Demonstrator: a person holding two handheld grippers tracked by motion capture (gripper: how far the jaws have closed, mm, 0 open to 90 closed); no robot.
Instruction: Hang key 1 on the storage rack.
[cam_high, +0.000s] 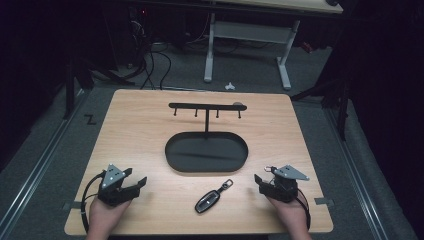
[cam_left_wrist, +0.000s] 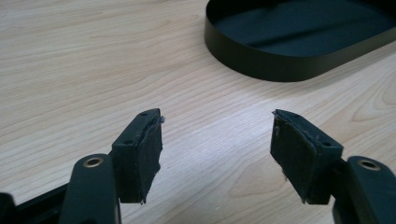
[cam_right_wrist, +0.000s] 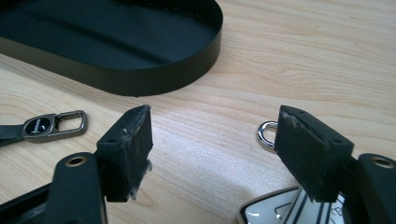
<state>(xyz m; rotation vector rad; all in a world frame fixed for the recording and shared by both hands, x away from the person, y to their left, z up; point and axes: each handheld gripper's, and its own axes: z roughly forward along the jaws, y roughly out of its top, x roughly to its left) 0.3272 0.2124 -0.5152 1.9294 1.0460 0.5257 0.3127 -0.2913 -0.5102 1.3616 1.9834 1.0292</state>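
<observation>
Hands hold a hand-held gripper at each near corner of the bench (cam_high: 130, 125). The left hand-held gripper (cam_high: 131, 183) has jaws wide apart with nothing between them. The right hand-held gripper (cam_high: 262, 181) is also wide open, a white key fob (cam_right_wrist: 285, 210) with a silver ring lying under its jaws, not gripped. Between them, near the front edge, lies a black key fob (cam_high: 210, 198). Farther in, at mid-bench, sits an oval black tray (cam_high: 172, 162) with a hook stand (cam_high: 206, 107).
</observation>
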